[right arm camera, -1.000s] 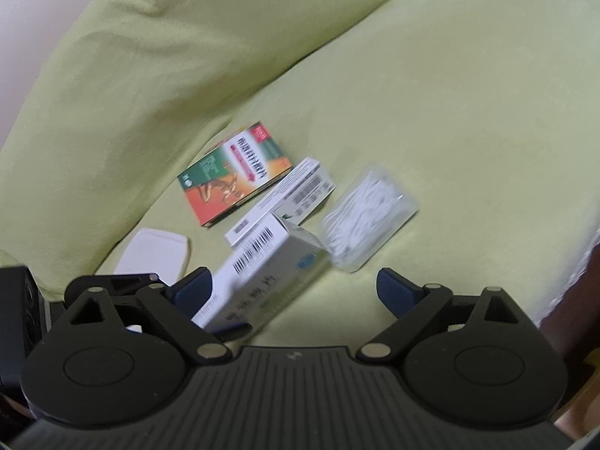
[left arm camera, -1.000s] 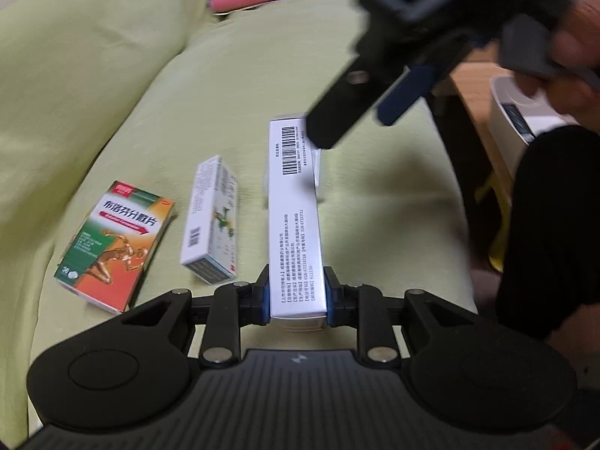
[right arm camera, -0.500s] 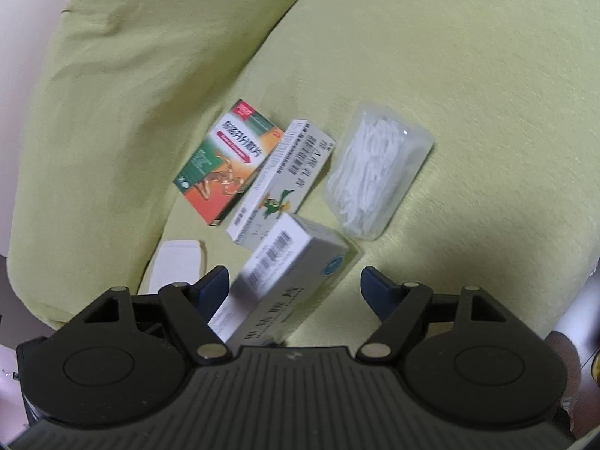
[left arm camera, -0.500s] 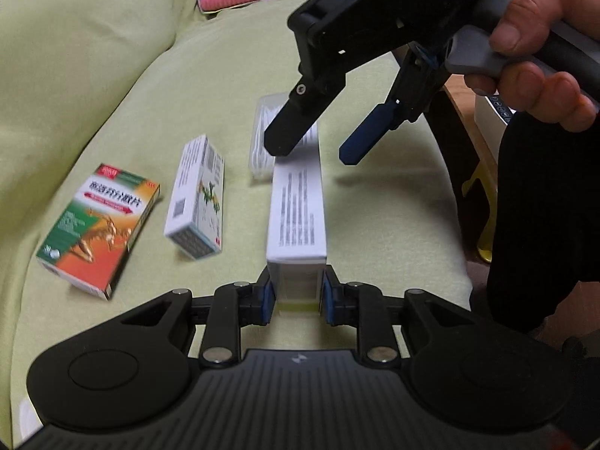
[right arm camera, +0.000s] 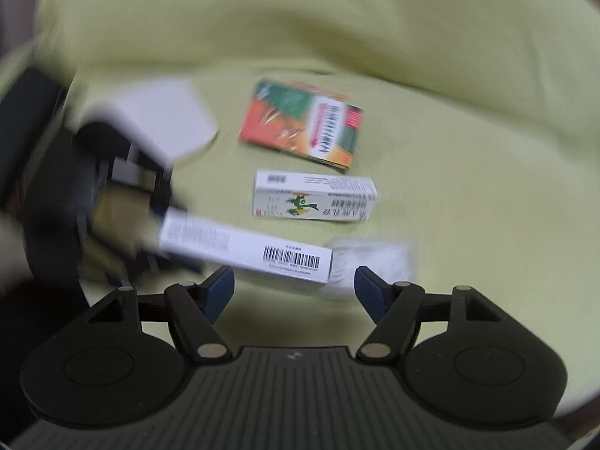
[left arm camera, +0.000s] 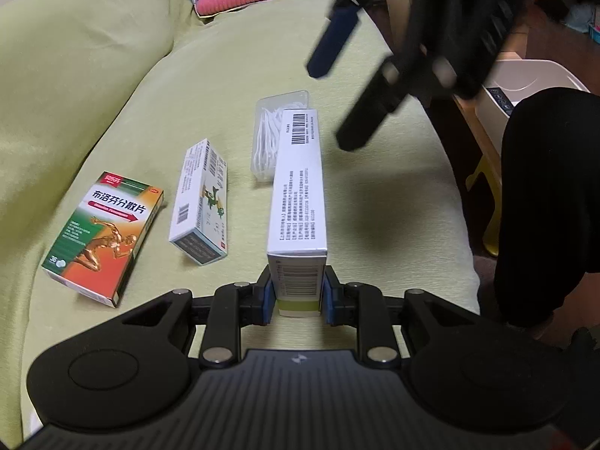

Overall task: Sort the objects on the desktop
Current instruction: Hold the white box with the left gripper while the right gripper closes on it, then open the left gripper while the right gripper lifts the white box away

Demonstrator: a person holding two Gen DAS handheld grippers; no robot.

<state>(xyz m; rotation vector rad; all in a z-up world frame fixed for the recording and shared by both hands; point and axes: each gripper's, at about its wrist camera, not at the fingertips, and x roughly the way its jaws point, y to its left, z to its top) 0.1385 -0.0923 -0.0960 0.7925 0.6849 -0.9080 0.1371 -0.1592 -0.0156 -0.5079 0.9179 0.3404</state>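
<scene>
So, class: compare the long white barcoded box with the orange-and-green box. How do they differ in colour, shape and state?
The long white box is plain white with black print; the orange-and-green box carries a colourful runner picture. The white box is long and narrow; the orange-and-green box is broader and flatter. The left hand-held gripper clamps the white box's near end; the orange-and-green box lies free on the green cushion. Both are printed cartons.
</scene>
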